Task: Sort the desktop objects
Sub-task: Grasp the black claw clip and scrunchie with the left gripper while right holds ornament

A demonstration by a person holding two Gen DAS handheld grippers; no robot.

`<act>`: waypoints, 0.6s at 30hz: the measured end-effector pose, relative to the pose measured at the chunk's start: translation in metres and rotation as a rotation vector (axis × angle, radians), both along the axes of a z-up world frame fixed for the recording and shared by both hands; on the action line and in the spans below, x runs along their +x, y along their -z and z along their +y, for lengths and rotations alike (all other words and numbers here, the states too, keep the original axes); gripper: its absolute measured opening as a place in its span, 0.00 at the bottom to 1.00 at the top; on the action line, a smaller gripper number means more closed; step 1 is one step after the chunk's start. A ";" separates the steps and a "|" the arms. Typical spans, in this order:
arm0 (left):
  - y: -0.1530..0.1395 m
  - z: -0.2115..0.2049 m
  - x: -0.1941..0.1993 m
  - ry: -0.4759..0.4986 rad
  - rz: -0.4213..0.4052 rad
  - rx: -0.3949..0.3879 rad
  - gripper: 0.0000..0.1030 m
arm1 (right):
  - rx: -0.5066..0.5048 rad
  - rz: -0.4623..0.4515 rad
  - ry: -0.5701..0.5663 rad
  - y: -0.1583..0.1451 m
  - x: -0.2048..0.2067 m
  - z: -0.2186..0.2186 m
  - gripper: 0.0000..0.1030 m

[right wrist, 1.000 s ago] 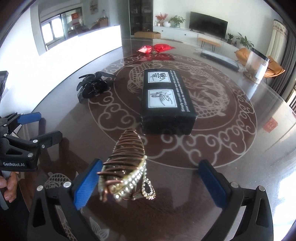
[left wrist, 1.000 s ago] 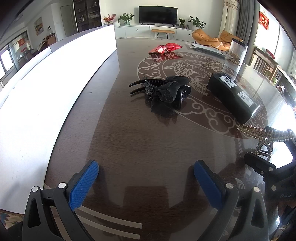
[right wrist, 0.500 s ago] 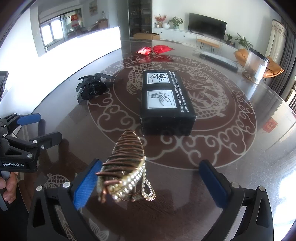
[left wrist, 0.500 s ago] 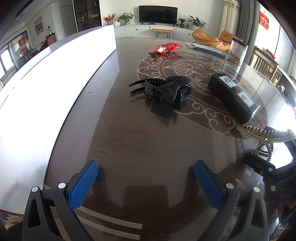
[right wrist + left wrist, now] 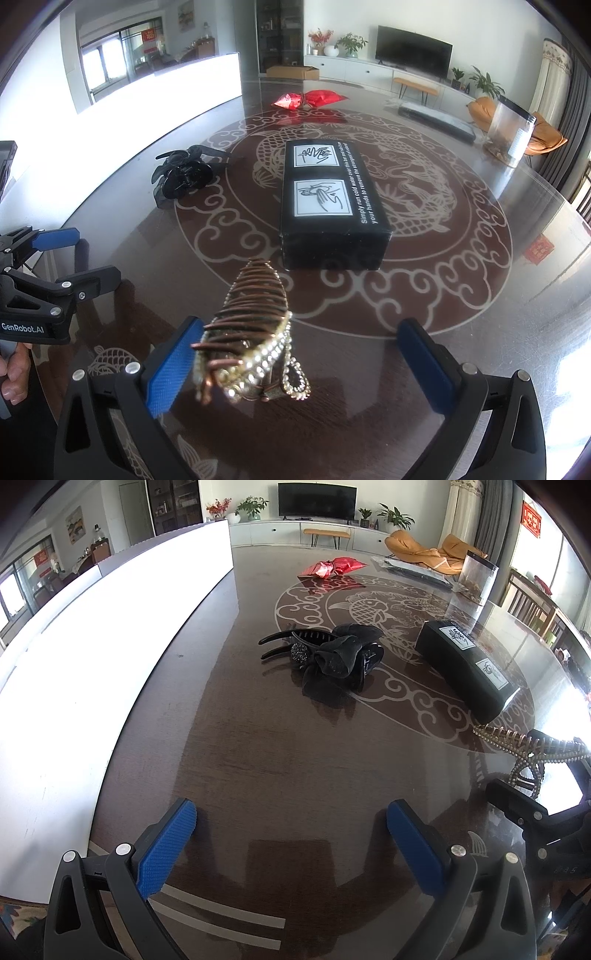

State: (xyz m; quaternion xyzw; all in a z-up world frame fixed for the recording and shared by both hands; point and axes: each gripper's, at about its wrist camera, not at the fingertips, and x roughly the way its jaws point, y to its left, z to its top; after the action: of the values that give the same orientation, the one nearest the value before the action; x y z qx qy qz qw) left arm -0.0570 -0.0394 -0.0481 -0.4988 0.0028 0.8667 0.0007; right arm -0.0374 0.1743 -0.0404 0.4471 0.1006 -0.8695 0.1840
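Sorting looks barely begun: the black fabric-bow hair claw [image 5: 328, 657] and long black printed box [image 5: 330, 201] lie apart on the dark patterned counter [image 5: 258, 757]. The right tool [image 5: 299, 363] is spread wide around the copper-toothed, rhinestone-edged hair clip [image 5: 247, 332], which touches only its left pad and isn't clamped; the left tool [image 5: 291, 834] gapes empty.

At the top centre of both views, a black television [image 5: 317, 500] stands on a long white cabinet [image 5: 295, 535] with potted plants [image 5: 351, 44] beside it. Orange chairs [image 5: 424, 548] sit upper right by grey curtains [image 5: 491, 524]; a cardboard box [image 5: 292, 71] lies on the floor.
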 end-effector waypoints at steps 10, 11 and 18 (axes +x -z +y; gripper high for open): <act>-0.009 -0.001 -0.072 -0.020 -0.034 0.119 1.00 | 0.000 0.000 -0.001 0.000 0.000 0.000 1.00; -0.007 0.002 -0.080 -0.020 -0.049 0.106 1.00 | 0.000 0.000 -0.001 0.000 0.000 0.000 1.00; -0.003 0.030 -0.121 -0.086 -0.063 -0.007 1.00 | 0.000 0.000 -0.001 0.000 0.000 0.000 1.00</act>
State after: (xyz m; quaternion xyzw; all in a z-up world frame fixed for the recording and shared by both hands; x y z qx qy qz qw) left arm -0.1776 -0.0091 -0.0448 -0.5256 -0.0156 0.8497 -0.0382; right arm -0.0375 0.1742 -0.0402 0.4470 0.1009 -0.8694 0.1845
